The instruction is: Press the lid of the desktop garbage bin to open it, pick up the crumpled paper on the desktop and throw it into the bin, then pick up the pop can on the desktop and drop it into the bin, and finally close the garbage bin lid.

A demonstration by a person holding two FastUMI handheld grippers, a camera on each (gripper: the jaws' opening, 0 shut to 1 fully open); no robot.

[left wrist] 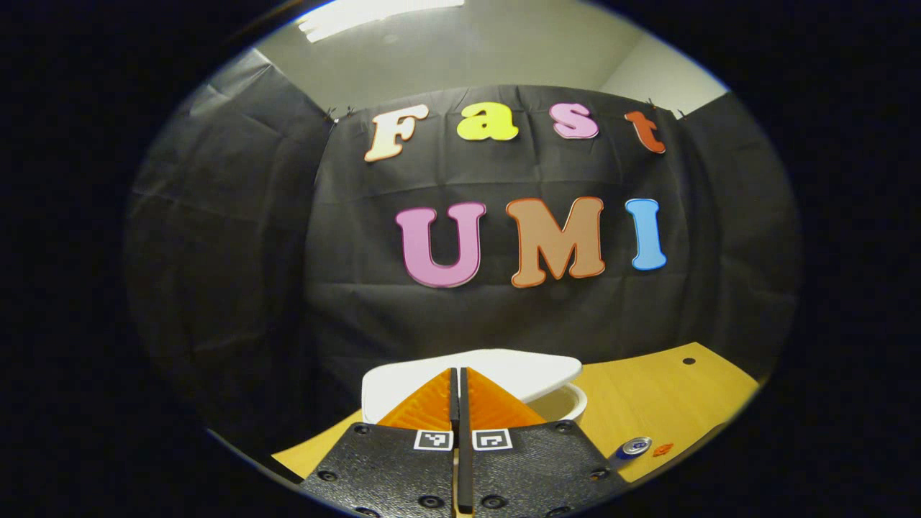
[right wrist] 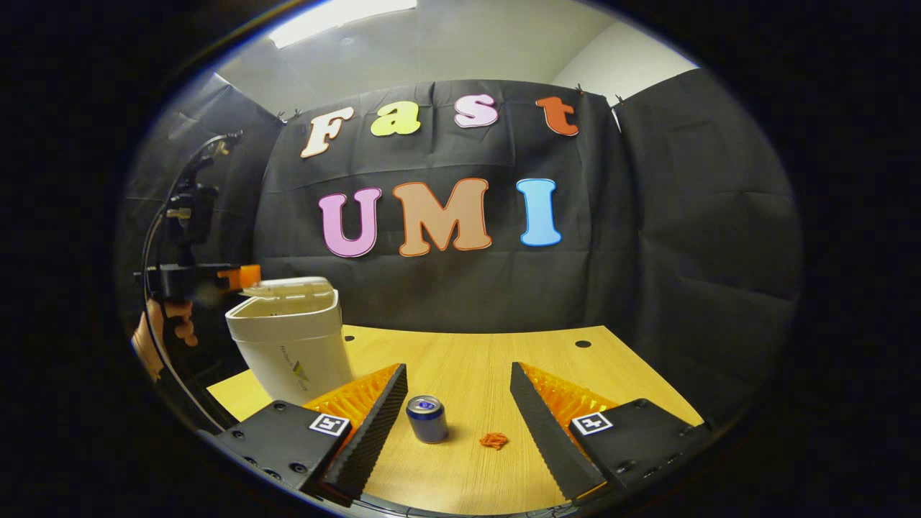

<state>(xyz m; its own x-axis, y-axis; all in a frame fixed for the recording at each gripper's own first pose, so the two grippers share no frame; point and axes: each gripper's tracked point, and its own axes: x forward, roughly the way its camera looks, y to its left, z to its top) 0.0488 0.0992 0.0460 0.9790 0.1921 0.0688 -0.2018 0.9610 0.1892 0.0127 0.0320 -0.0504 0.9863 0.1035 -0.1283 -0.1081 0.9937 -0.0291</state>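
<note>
On the tabletop (right wrist: pixel 475 360), the pop can (right wrist: pixel 427 418) stood between the right gripper (right wrist: pixel 457 410)'s spread fingers — light, thin, slippery, best held around its middle. The left gripper (left wrist: pixel 458 392)'s fingers were clenched together by the bin (right wrist: pixel 291 338)'s lid (right wrist: pixel 288 289).

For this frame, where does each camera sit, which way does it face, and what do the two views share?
Left gripper view: rides on the left tongs, shut with tips together, just above the bin lid, facing the booth's back wall.
Right gripper view: rides on the right tongs, open and low over the table, facing the pop can and the crumpled paper; at far left a hand holds the left tongs at the bin.
Shared: the bin, its lid ajar, the can, the paper, the table.
</note>
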